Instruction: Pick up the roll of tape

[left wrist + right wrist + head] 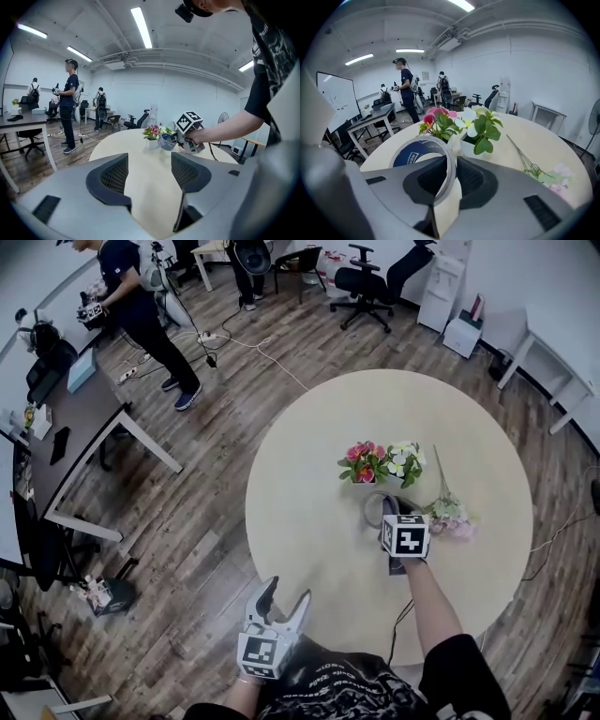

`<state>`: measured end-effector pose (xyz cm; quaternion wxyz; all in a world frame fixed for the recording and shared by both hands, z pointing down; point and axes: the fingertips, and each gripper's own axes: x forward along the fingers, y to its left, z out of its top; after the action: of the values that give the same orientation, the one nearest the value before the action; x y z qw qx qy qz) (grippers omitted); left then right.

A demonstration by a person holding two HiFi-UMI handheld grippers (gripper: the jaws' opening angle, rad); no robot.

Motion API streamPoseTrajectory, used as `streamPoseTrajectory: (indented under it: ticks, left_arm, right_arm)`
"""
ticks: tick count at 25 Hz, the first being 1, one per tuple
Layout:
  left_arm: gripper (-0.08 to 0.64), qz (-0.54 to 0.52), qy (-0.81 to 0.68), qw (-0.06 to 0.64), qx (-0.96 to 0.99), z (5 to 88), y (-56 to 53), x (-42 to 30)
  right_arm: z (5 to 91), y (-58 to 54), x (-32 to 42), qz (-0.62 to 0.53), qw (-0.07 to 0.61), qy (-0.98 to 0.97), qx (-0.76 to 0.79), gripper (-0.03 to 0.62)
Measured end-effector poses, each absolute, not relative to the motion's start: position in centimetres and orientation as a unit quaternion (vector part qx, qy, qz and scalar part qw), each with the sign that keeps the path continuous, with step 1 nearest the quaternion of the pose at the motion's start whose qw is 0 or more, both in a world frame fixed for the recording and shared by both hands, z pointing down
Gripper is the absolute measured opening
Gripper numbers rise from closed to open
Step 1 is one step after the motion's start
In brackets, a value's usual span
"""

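The roll of tape (423,152), clear with a blue core, stands on edge between my right gripper's (451,176) jaws, whose pads press on its wall from inside and outside. In the head view the roll of tape (372,508) sits just ahead of the right gripper (389,510), near the flower pot. From the left gripper view the roll of tape (167,141) hangs a little above the tabletop in the right gripper (180,137). My left gripper (284,596) hovers at the table's near edge, open, with nothing between its jaws.
A small white pot of flowers (380,463) stands just beyond the tape on the round beige table (309,427). A loose flower sprig (448,512) lies to the right of it. Desks, office chairs and standing people fill the room beyond.
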<state>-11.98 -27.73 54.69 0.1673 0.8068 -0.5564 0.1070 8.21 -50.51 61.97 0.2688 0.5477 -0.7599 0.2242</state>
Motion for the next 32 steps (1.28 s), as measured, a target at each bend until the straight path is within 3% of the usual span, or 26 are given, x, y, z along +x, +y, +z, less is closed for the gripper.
streamPoseTrajectory:
  ticks: [17,32]
  left_arm:
    - [0.305,0.099,-0.503,0.138,0.847,52.8,-25.7,-7.4]
    - [0.305,0.084,-0.459,0.124,0.876,53.0,-23.1,-3.9]
  right_arm:
    - [51.2,-40.1,11.5,0.138,0.209,-0.764,0.594,0.072]
    - [49.7,-27.3,15.0,0.096,0.145,-0.741,0.649,0.074]
